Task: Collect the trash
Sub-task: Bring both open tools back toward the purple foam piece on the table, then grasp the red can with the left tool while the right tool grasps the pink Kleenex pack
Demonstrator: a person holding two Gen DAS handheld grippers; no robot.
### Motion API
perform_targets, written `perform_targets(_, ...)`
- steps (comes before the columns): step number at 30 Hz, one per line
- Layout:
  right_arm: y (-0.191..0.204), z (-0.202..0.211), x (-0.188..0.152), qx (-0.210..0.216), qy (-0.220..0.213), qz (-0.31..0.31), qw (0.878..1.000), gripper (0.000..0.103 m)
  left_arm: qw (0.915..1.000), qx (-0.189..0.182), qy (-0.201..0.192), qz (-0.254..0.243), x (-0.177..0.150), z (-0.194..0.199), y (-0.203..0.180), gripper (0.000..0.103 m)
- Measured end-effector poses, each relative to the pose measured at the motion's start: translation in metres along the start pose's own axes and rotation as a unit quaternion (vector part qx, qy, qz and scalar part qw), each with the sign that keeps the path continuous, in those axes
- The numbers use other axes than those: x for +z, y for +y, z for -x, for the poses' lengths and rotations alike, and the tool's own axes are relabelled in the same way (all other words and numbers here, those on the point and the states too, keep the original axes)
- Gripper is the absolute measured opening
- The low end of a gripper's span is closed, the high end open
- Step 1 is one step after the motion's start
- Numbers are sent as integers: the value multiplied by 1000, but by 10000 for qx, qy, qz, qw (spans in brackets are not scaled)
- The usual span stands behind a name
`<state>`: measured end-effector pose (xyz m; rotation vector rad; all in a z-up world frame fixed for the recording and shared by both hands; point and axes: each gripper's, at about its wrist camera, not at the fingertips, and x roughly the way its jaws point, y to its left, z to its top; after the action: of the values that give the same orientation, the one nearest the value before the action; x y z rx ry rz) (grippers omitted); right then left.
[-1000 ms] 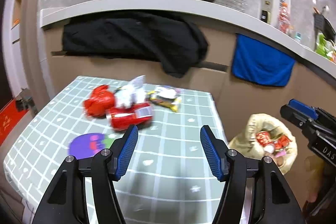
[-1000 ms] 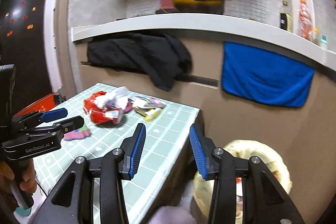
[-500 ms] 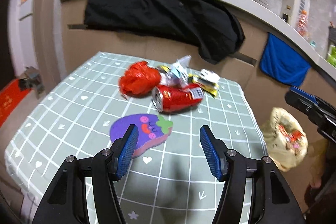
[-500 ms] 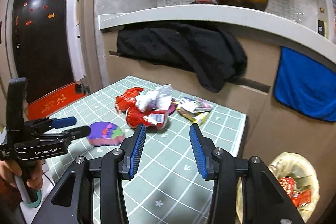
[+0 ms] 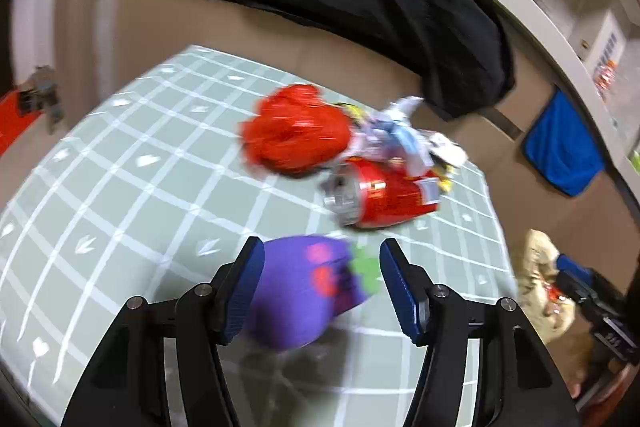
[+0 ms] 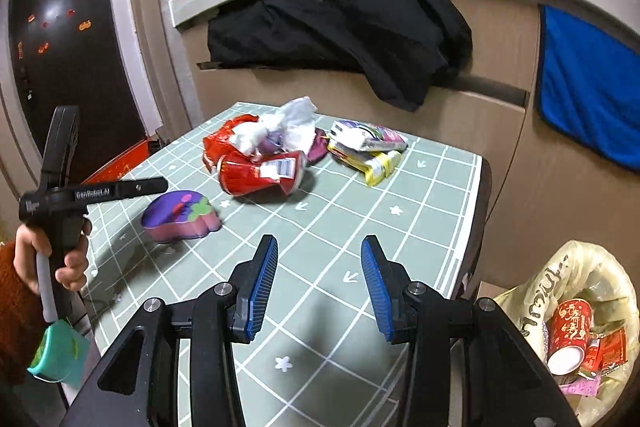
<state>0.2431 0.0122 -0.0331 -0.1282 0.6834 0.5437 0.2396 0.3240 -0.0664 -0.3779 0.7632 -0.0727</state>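
Observation:
A purple eggplant-shaped sponge [image 5: 304,287] lies on the green checked table [image 5: 140,187], just ahead of and between the open jaws of my left gripper [image 5: 320,283]; it also shows in the right wrist view [image 6: 180,215]. Behind it lie a crushed red can [image 5: 384,193] [image 6: 260,175], a red crumpled bag [image 5: 296,135], white tissue [image 6: 288,127] and yellow snack wrappers [image 6: 368,151]. My right gripper [image 6: 318,287] is open and empty above the table's near right part. The left gripper's side shows in the right wrist view [image 6: 100,191].
A yellowish trash bag [image 6: 576,307] with red cups and wrappers stands on the floor right of the table. A black jacket [image 6: 340,31] and a blue towel [image 6: 588,83] hang on the cardboard wall behind. A dark door [image 6: 60,67] is at the left.
My left gripper has moved forward and down, so the purple sponge now sits between its jaws. My right gripper has swung left and lowered over the table.

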Motion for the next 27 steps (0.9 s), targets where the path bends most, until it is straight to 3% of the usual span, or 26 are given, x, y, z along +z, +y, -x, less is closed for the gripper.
perform_targets(3,-11,-5,1,106,14,-190,9998,41,9999,-74,67,43,12,-18,-17,60)
perform_targets(6,-21,-10,-1,127,44,-321,9994,41,9969,-52,-78,778,26,-34,-18,60)
perform_targets(8,-28,-13,-3,106,84,-368,9992,41,9918,202,-103,1256,34,-49,-15,60)
perform_targets(11,-40,-16,-4,96,105,-483,9987,41,9875,458,-16,1508,40,-71,-16,60)
perform_targets(15,-55,-20,-2,102,81,-657,9978,41,9861,595,190,1537,44,-97,-23,60)
perform_targets(19,-65,-27,3,142,120,-715,9973,41,9861,678,148,1507,42,-100,-31,61)
perform_targets(23,-71,-34,18,150,124,-651,9977,41,9914,669,294,1086,35,-88,-43,52)
perform_targets(27,-80,-53,46,484,119,-891,9948,42,9954,634,364,618,11,-65,-57,50)
